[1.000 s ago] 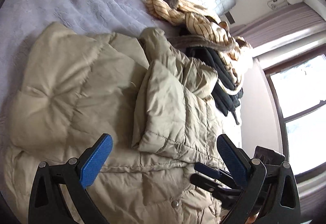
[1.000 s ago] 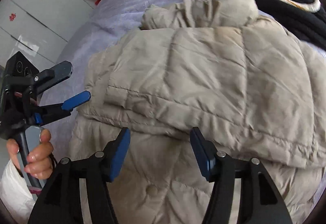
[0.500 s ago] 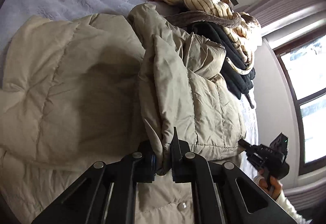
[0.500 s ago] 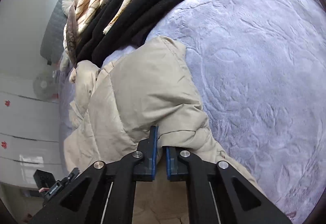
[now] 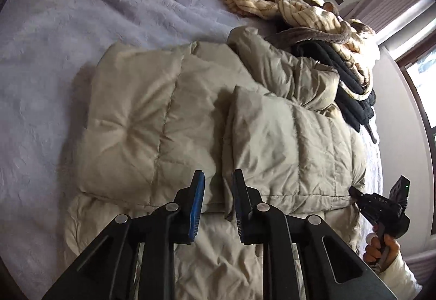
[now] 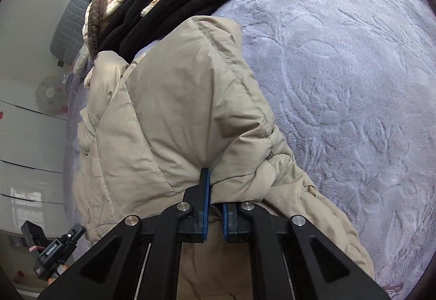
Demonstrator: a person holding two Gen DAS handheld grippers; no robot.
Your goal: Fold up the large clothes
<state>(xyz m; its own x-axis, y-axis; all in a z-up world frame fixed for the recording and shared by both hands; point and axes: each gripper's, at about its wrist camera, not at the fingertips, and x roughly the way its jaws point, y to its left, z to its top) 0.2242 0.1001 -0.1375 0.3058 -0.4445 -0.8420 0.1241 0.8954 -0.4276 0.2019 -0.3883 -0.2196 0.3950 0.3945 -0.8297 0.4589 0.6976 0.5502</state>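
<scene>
My left gripper, a second ago wide, then pinching the coat's folded panel, is opening, nothing between; my right gripper, now clamped on the coat's hem at six o'clock, lifts the next fold across the bed.

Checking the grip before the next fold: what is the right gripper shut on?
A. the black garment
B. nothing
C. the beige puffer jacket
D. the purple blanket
C: in the right wrist view the right gripper is shut, pinching a fold of the beige puffer jacket.

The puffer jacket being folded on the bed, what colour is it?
Beige; the puffer jacket shows best in the left wrist view.
</scene>
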